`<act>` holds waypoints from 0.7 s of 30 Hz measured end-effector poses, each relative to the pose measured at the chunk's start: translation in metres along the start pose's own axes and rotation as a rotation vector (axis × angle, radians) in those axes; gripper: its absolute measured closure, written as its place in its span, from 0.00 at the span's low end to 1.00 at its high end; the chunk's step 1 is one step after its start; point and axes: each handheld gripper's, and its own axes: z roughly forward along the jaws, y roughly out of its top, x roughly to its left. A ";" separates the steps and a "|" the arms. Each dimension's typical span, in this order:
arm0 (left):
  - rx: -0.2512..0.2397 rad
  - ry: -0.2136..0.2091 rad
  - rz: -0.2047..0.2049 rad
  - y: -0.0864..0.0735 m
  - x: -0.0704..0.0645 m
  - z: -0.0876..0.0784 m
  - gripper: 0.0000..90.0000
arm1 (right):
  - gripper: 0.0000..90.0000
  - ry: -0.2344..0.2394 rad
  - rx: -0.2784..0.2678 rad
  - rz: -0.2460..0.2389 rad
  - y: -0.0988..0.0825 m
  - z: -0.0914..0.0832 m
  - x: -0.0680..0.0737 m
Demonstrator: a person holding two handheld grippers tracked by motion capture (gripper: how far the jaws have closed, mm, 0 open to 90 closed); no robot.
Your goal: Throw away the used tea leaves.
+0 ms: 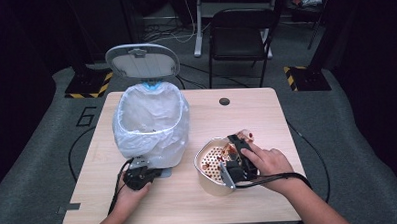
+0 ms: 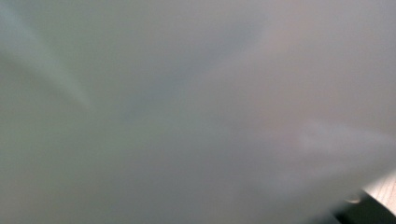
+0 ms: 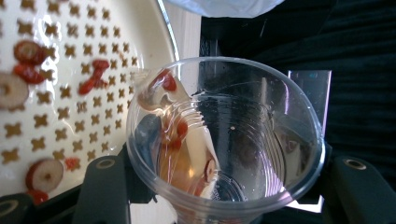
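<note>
My right gripper (image 1: 239, 151) is shut on a clear plastic cup (image 1: 246, 137), tipped on its side over a round metal pot (image 1: 212, 184) with a perforated white strainer (image 1: 208, 159). In the right gripper view the cup (image 3: 243, 126) sits between the two black jaws of the gripper (image 3: 229, 186); it holds amber liquid, red berries and fruit slices. More berries and slices lie on the strainer (image 3: 70, 74). My left gripper (image 1: 140, 175) is pressed against the foot of a bin lined with a white bag (image 1: 149, 121); its jaws are hidden. The blurred bag (image 2: 187, 112) is close up in the left gripper view.
The bin's grey lid (image 1: 142, 60) stands open at the back. The wooden table (image 1: 214, 204) has bare room in front and at the far right. A black chair (image 1: 239, 35) stands beyond the table. Cables trail from both grippers.
</note>
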 end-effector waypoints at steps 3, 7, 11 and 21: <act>0.003 0.001 0.001 0.000 0.000 0.000 1.00 | 0.44 -0.006 0.008 -0.075 0.001 0.002 0.003; -0.015 -0.005 -0.020 0.000 -0.001 0.001 1.00 | 0.44 -0.025 0.016 -0.160 0.003 0.003 0.006; -0.015 -0.004 -0.022 0.000 -0.002 0.001 1.00 | 0.44 -0.059 0.022 -0.255 0.005 0.002 0.008; -0.001 0.001 -0.007 0.000 0.000 0.000 1.00 | 0.44 -0.113 0.010 -0.533 0.009 0.001 0.009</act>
